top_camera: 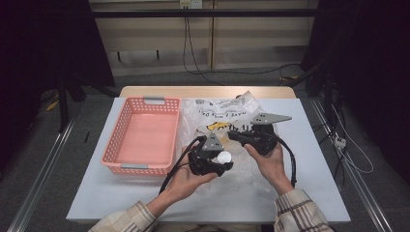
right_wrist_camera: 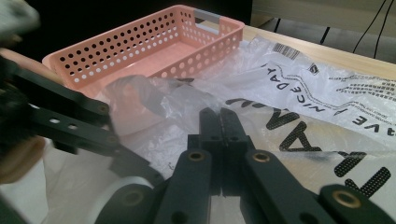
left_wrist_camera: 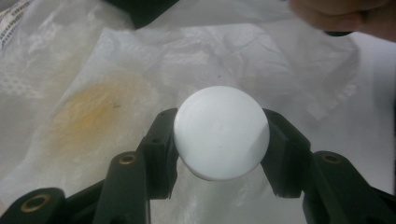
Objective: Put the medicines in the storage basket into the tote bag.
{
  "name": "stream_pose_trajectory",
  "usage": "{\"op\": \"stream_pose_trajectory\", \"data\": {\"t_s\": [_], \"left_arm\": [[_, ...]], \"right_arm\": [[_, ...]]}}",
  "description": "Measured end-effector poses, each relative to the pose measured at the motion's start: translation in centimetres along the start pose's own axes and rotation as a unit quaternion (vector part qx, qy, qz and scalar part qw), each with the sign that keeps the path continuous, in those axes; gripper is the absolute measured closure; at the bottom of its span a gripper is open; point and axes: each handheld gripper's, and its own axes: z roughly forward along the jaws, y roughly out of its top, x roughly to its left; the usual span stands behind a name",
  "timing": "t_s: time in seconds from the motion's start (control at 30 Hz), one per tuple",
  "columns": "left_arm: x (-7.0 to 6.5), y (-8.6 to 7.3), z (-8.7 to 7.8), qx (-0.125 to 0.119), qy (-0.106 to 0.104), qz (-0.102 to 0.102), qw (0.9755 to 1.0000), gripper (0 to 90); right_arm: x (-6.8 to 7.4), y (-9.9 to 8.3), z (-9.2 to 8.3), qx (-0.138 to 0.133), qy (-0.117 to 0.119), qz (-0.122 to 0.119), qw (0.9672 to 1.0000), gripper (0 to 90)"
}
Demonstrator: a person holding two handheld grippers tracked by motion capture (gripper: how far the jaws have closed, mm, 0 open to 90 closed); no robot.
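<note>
My left gripper (top_camera: 225, 159) holds a smooth white ball (top_camera: 224, 156) just above a crumpled clear plastic bag (top_camera: 227, 113) with black print. In the left gripper view the ball (left_wrist_camera: 222, 132) sits squeezed between the two black jaws of that gripper (left_wrist_camera: 219, 144), over the bag (left_wrist_camera: 261, 56). A yellowish thing (left_wrist_camera: 93, 116) shows through the film. My right gripper (top_camera: 232, 136) lies low over the bag, pointing left. Its jaws (right_wrist_camera: 219, 116) are shut, with a raised fold of the bag (right_wrist_camera: 154, 95) at their tips. Whether film is pinched I cannot tell.
A pink perforated basket (top_camera: 145, 102) stands left of the bag with nothing in it; its near wall (right_wrist_camera: 154, 51) shows in the right gripper view. The grey table top (top_camera: 309, 188) extends to the right and front. The person's right hand (left_wrist_camera: 345, 18) is close to the ball.
</note>
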Motion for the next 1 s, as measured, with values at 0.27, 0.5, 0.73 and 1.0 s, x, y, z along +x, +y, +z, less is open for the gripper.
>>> {"op": "stream_pose_trajectory", "data": {"t_s": [0.27,0.5,0.73,1.0], "left_arm": [[1.3,-0.2,2.1,0.002,0.022,-0.037,0.9991,51.0],[2.4,-0.5,3.6,0.003,0.044,-0.057,0.9974,51.0],[3.1,-1.0,5.1,0.006,0.069,-0.061,0.9957,50.9],[3.5,-1.2,6.8,-0.002,0.092,-0.052,0.9944,50.8]], "right_arm": [[0.0,-0.3,0.0,0.007,0.003,0.002,1.0,90.0],[0.0,-0.9,0.1,0.022,0.005,0.003,0.9997,90.0],[-0.1,-2.0,-0.2,0.038,0.004,0.006,0.9993,90.0],[-0.4,-2.9,0.1,0.051,0.005,0.008,0.9987,90.0]]}}
